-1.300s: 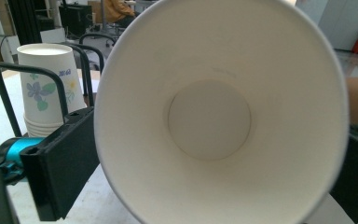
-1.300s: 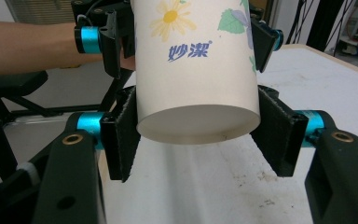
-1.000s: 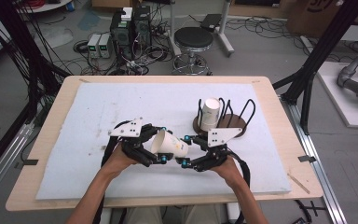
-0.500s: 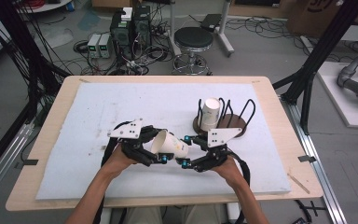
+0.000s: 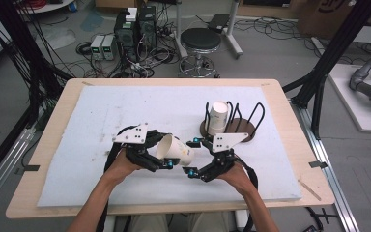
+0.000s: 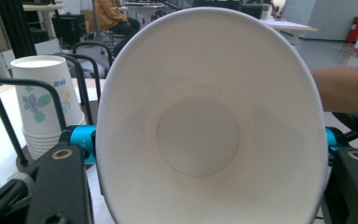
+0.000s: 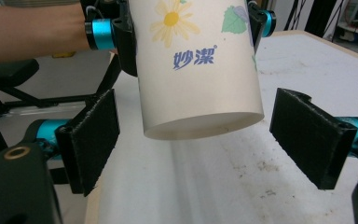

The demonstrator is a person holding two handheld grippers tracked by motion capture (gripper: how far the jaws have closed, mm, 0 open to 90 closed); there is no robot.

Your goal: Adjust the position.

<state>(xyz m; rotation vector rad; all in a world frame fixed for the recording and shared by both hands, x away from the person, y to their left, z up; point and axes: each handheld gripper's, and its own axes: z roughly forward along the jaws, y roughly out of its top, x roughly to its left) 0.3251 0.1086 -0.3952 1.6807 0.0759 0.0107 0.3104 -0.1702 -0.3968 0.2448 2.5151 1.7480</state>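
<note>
A white paper cup (image 5: 178,150) with a flower print lies on its side above the mat, held between my two grippers. My left gripper (image 5: 166,151) is shut on the cup's rim end, and the cup's open mouth (image 6: 205,121) faces that gripper's camera. My right gripper (image 5: 193,157) has just been opening. In the right gripper view the cup's base (image 7: 200,123) hangs between its black pads (image 7: 91,135), with a gap on each side. The left gripper's fingers (image 7: 123,37) clamp the far end of the cup.
A stack of the same cups (image 5: 217,117) stands in a black wire rack (image 5: 251,118) on a brown base, just beyond my right gripper. The white foam mat (image 5: 101,111) covers the wooden table (image 5: 53,116). A stool (image 5: 200,41) and electronics stand on the floor behind.
The right gripper's jaws have come apart off the cup's base. The left gripper has closed on the cup's rim end. Neither hand has shifted.
</note>
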